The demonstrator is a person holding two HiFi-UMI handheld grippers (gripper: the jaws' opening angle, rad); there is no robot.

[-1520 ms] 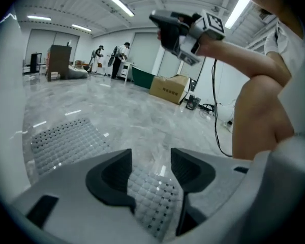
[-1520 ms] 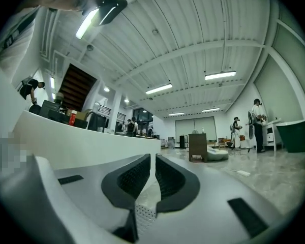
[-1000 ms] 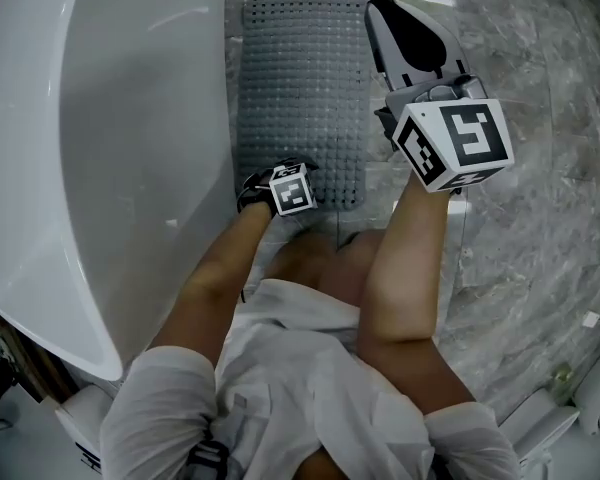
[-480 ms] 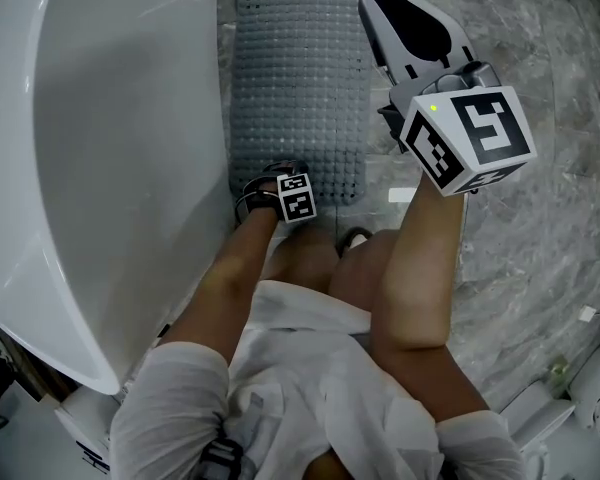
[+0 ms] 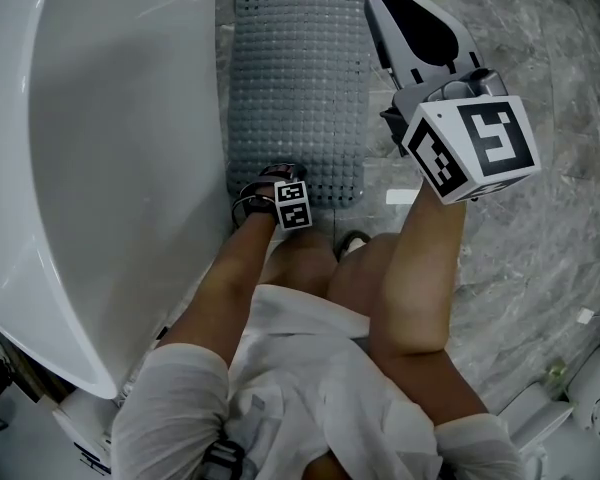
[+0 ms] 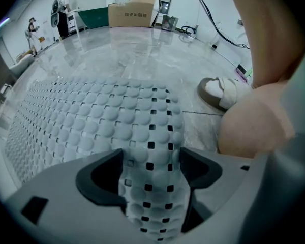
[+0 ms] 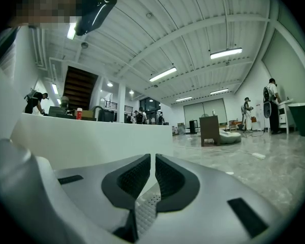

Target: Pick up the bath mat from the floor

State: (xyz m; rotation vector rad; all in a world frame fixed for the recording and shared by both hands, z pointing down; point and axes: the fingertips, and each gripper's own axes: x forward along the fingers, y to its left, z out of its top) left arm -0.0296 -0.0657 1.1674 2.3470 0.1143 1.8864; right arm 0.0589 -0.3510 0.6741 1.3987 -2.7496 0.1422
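Grey bath mat [image 5: 298, 78] lies by the tub [image 5: 110, 148], so our left gripper [image 6: 151, 156] is closing on its edge to lift it, while our right gripper [image 7: 153, 159] waits shut, empty.

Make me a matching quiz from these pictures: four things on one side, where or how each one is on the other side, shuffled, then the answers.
Things:
1. bath mat
2. bathtub
3. right tongs
4. sandal

Descriptions:
A. white, along the left of the head view
B. worn, beside the mat's near end
C. grey and studded, spread beside the tub
D. held up in the air, gripping nothing

Pairs: 1-C, 2-A, 3-D, 4-B
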